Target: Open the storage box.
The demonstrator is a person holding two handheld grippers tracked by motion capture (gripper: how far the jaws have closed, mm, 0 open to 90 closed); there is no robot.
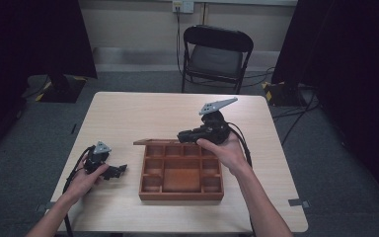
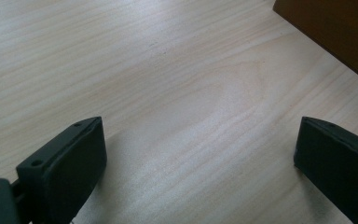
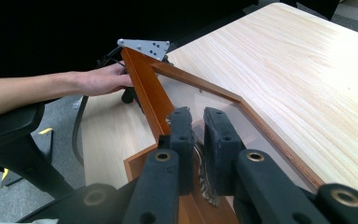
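One table (image 1: 128,113), one chair (image 1: 217,52) behind it, one wooden tray (image 1: 181,191) and two grippers. The tray sits on the table's near middle, split into small compartments around a larger central one. A clear lid (image 3: 261,123) with a wooden frame stands raised along the tray's far edge, lifted on one side.

The right gripper (image 1: 186,136) is over the tray's far edge. In the right gripper view its jaws are almost together, clamped on the lid's near frame edge, the wood pinched between the pads (image 3: 182,135).

The left gripper (image 1: 120,169) rests low on the table, just left of the tray, apart from it. In the left gripper view its jaws stand wide apart, holding nothing, bare tabletop between them and the tray's corner at upper right.
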